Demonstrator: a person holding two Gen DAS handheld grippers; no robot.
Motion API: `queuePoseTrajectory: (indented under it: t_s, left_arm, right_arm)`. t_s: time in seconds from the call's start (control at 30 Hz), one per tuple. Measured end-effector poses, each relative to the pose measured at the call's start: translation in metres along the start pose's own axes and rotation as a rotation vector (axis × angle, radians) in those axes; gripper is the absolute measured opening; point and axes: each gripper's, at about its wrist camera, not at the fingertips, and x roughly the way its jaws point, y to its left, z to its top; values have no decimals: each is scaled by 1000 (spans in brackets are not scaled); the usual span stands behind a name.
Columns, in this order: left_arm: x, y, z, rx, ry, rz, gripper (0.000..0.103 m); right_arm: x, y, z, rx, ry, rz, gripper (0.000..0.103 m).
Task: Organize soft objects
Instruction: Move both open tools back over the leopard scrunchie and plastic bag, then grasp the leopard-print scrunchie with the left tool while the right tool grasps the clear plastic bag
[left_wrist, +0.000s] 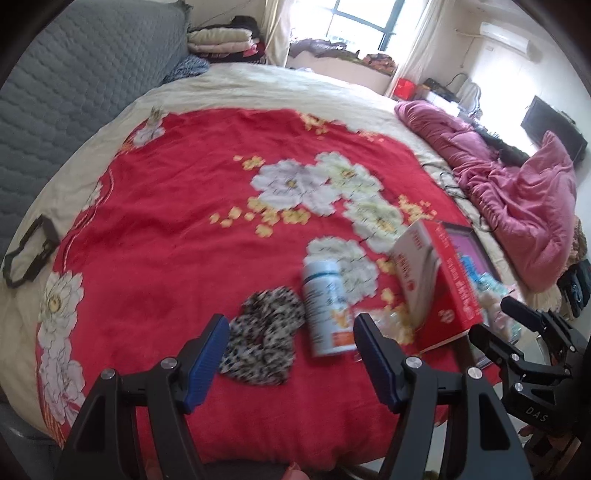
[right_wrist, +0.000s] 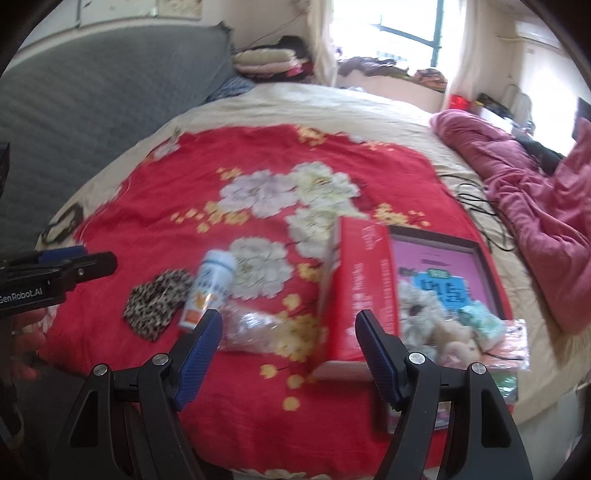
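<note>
Both grippers hang spread apart and grasp nothing: the left gripper (left_wrist: 290, 332) over the leopard-print scrunchie (left_wrist: 264, 338), the right gripper (right_wrist: 288, 328) over a crinkled clear bag (right_wrist: 255, 330) and the near end of a red box (right_wrist: 360, 288). Only the right wrist view shows fully what lies past that box: a dark-framed pink tray (right_wrist: 476, 258) holding pale fluffy soft pieces (right_wrist: 432, 325); only the left wrist view shows clearly a black frame-like thing (left_wrist: 31, 254) near the bed's left edge. A red blanket (left_wrist: 177, 221) with white flowers covers the bed, with a grey quilted headboard (left_wrist: 74, 96) at its left, a bright window (left_wrist: 365, 18) beyond its far edge and a heaped pink duvet (left_wrist: 517, 192) along its right edge. The scrunchie lies near the blanket's near edge, just ahead of the left gripper's left finger, beside a white bottle (left_wrist: 325, 306) lying on its side.
</note>
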Motion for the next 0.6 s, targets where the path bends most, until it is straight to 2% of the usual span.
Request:
queuePoseTrajectory:
  t_s: [0.23,0.6]
  left_arm:
    - [28,12,-16,-6,65,23,69]
    - [67,26,-23,-29,132,21,69]
  right_arm:
    - [31,24,-7,-23,63,32,76]
    - [89,40,-9,-15,159,5,76]
